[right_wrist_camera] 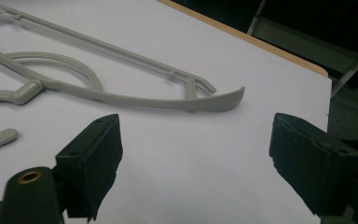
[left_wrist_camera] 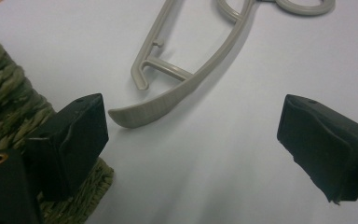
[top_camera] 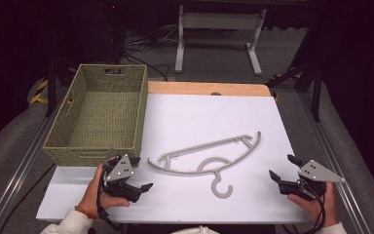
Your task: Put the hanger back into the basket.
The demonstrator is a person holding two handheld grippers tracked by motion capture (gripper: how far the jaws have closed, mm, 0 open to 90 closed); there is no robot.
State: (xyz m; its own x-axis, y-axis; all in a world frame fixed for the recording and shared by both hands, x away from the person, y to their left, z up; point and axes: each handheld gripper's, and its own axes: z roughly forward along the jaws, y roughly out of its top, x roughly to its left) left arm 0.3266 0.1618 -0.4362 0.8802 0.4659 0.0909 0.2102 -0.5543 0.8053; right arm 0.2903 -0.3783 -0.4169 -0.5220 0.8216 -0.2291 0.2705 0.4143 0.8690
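A grey plastic clothes hanger [top_camera: 209, 158] lies flat near the middle of your white worktop [top_camera: 199, 117], its hook turned toward you and its curved shoulders bowing toward you as well. Your left gripper [top_camera: 136, 173] rests at the front left of the worktop with its jaws spread wide and holding nothing; in the left gripper view the hanger's [left_wrist_camera: 186, 70] left tip sits just ahead of the gap between them, untouched. Your right gripper [top_camera: 282, 169] rests at the front right, jaws likewise wide apart and empty, and in the right gripper view the hanger's [right_wrist_camera: 121, 88] right tip lies ahead of them, apart from both.

A rectangular olive-green woven basket [top_camera: 100, 114] stands at the left edge of the worktop, hard up against your left gripper; its woven corner [left_wrist_camera: 9, 126] crowds that gripper's near jaw. A strip of bare wood [top_camera: 209, 88] edges the far side of the worktop. Beyond it, a white metal stand [top_camera: 219, 34] rests on the grey floor among dark cables. I can read no writing or labels anywhere.
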